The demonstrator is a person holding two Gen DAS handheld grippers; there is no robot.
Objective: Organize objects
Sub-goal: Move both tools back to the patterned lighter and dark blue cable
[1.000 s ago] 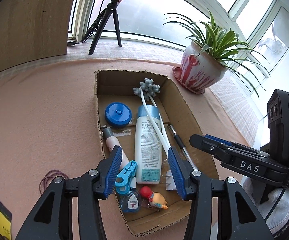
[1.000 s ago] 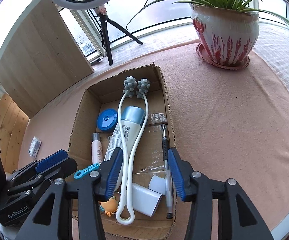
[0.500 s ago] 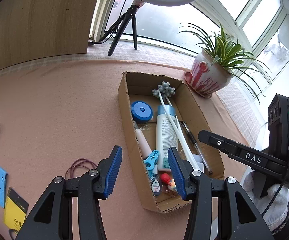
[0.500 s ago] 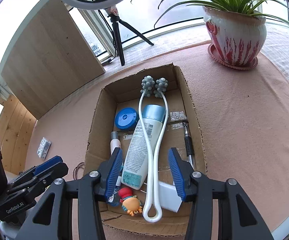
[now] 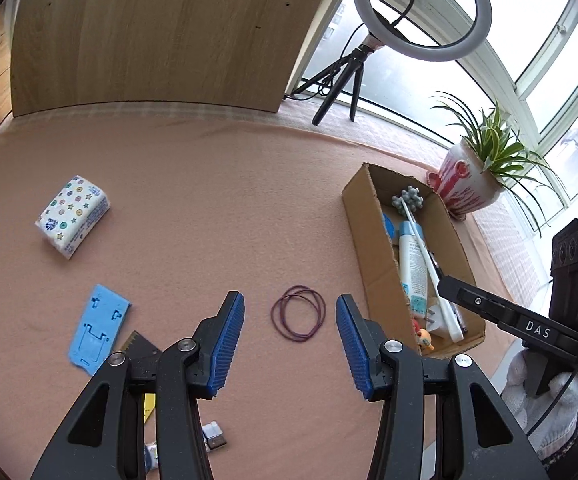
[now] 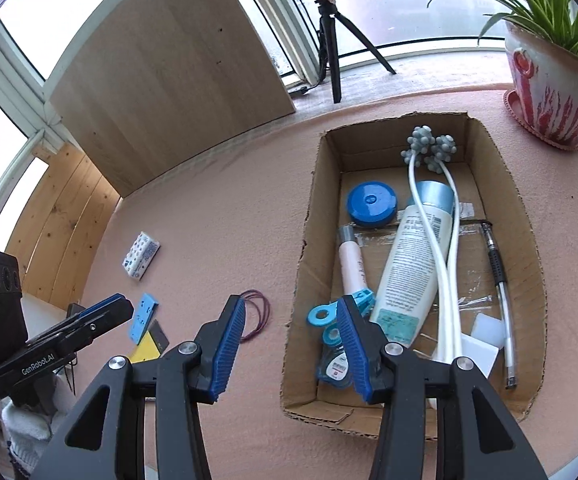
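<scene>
1. The left gripper (image 5: 291, 322) fills the lower centre of the left wrist view, its blue-padded jaws spread wide and holding nothing.
2. In that view, a loop of purple rubber bands (image 5: 298, 312) lies flat on the pink cloth (image 5: 209, 208), framed in the gap between the two pads; whether the pads touch the cloth cannot be told.
3. The right gripper (image 6: 291, 322) sits at the lower centre of its own view, its jaws equally wide apart and empty.
4. Its left pad overlaps the cloth just beside the rubber bands; its right pad overlaps the near left corner of the cardboard box (image 6: 309, 216), in front of a blue clip (image 6: 323, 314) and a small dental floss case (image 6: 335, 368).
5. The box occupies the right half of the right wrist view and holds a white lotion bottle (image 6: 413, 264), a white two-armed massager with grey knobbly heads (image 6: 429, 148), a blue round lid (image 6: 372, 204), a pink tube (image 6: 351, 264) and a black pen (image 6: 497, 272).
6. Loose on the cloth at the left of the left wrist view are a patterned tissue pack (image 5: 73, 216) and a light blue flat plastic piece (image 5: 99, 330).
7. A potted plant (image 5: 473, 178) stands at the right, just beyond the box.
</scene>
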